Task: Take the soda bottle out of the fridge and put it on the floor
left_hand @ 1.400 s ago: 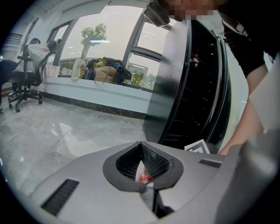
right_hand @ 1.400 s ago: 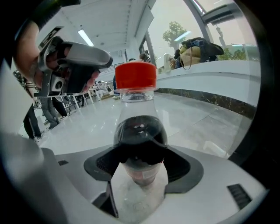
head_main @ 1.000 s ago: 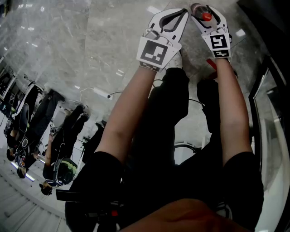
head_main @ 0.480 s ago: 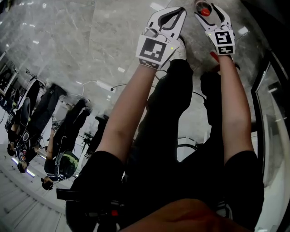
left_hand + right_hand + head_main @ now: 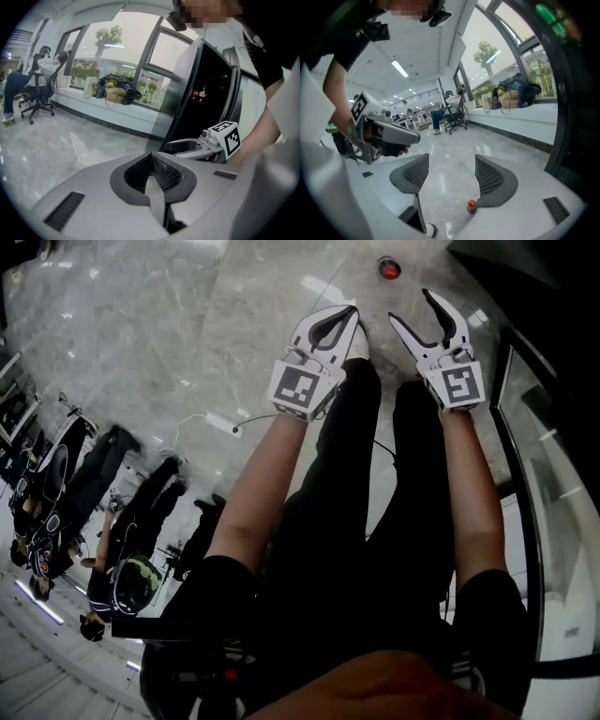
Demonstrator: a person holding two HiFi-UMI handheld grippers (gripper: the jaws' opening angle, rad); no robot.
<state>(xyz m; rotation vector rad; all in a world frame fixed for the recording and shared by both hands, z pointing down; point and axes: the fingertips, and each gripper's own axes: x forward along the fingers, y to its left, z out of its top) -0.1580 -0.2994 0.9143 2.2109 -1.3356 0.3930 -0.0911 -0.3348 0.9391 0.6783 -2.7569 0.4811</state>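
Observation:
The soda bottle (image 5: 388, 268) stands upright on the marble floor, and from above only its red cap shows. In the right gripper view the soda bottle (image 5: 472, 205) appears small and low, just beside the right pad. My right gripper (image 5: 412, 307) hovers above and short of it, open and holding nothing; in its own view the right gripper (image 5: 452, 160) has floor between its jaws. To its left my left gripper (image 5: 330, 326) is shut and empty, and the left gripper (image 5: 151, 158) shows its pads pressed together.
The dark fridge (image 5: 206, 91) with its glass door (image 5: 553, 465) stands at my right; a green bottle (image 5: 548, 14) sits inside. My legs (image 5: 356, 474) fill the centre. A white cable (image 5: 220, 420) lies on the floor. People (image 5: 122, 512) are at the left, one on an office chair (image 5: 40, 86).
My right gripper let go of the bottle's top, opened and drew back from it. The bottle now stands free on the floor. Both grippers shifted lower in the head view.

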